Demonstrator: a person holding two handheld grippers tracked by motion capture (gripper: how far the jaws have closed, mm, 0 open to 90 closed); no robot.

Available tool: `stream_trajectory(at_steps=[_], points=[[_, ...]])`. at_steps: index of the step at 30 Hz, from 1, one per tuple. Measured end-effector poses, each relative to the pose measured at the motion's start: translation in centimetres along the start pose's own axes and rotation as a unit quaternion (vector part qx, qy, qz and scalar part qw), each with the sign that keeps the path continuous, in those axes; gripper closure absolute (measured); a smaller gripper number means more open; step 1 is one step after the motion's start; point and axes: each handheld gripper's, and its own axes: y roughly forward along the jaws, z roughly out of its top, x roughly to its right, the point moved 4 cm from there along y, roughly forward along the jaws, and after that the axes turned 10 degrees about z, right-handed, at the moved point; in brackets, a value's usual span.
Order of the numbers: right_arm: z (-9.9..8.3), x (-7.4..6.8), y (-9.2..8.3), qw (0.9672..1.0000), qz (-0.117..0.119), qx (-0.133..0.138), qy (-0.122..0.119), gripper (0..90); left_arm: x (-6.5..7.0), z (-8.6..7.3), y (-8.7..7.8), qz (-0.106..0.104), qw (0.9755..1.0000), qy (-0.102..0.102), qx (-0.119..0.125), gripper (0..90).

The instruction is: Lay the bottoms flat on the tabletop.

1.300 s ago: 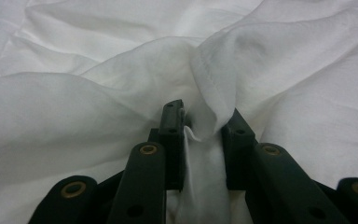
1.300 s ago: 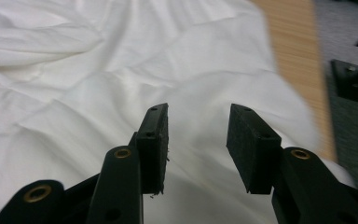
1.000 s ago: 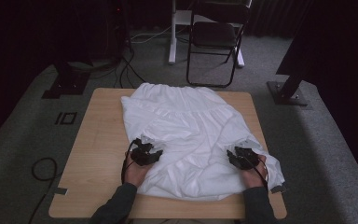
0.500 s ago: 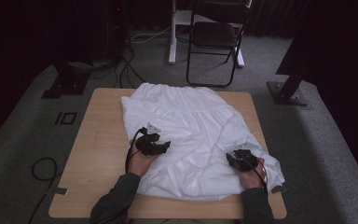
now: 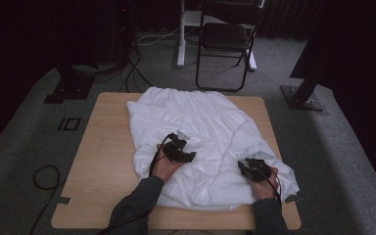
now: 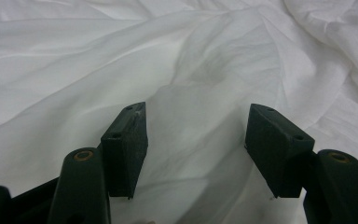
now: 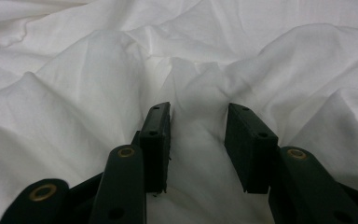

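A white garment (image 5: 203,120) lies spread and wrinkled over the right half of a wooden table (image 5: 103,161). My left gripper (image 5: 182,148) rests over the cloth's middle. In the left gripper view the left gripper (image 6: 198,112) stands open; its jaws have just been opening, and a soft rise of the cloth (image 6: 200,79) lies between the pads without being pressed. My right gripper (image 5: 254,169) sits near the garment's lower right edge. In the right gripper view the right gripper (image 7: 198,109) is open, half wide, with a raised fold of the cloth (image 7: 198,79) standing between its pads.
Bare wood runs down the table's left side. A black folding chair (image 5: 223,39) and a white desk leg (image 5: 181,34) stand beyond the far edge. Black stand bases (image 5: 301,98) flank the table, and a cable (image 5: 44,176) loops on the grey carpet at left.
My left hand has travelled from the garment's left edge rightward and farther onto the cloth's middle. The right hand has stayed where it was.
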Motion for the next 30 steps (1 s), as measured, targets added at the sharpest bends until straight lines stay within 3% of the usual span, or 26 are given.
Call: stream_trajectory(at_steps=[9, 12, 15, 20, 22, 23, 30], points=[[-0.1, 0.0, 0.0, 1.0000, 0.000, 0.006, -0.001, 60.2, 1.2, 0.0, 1.8, 0.012, 0.9996, 0.015, -0.021, 38.8], [-0.1, 0.0, 0.0, 1.0000, -0.001, 0.008, -0.002, 60.3, 1.1, -0.2, 2.0, 0.014, 0.9994, 0.005, -0.032, 40.6], [-0.2, 0.0, 0.0, 1.0000, -0.001, 0.008, -0.002, 60.5, 0.9, -0.2, 2.0, 0.022, 0.9992, 0.000, -0.034, 48.3], [-0.2, -0.1, 0.0, 1.0000, -0.001, 0.009, -0.001, 60.6, 0.4, -0.3, 1.8, 0.024, 0.9990, -0.010, -0.036, 73.9], [-0.2, -0.1, 0.0, 1.0000, -0.001, 0.009, -0.002, 60.7, 0.1, -0.4, 1.6, 0.030, 0.9987, -0.014, -0.037, 73.9], [-0.2, -0.1, 0.0, 1.0000, -0.002, 0.008, -0.003, 60.9, 0.0, -0.4, 1.5, 0.033, 0.9987, -0.013, -0.038, 80.2], [-0.2, -0.1, 0.0, 1.0000, 0.000, 0.008, -0.003, 61.3, -1.0, -1.2, 0.8, 0.051, 0.9979, -0.022, -0.033, 82.6]])
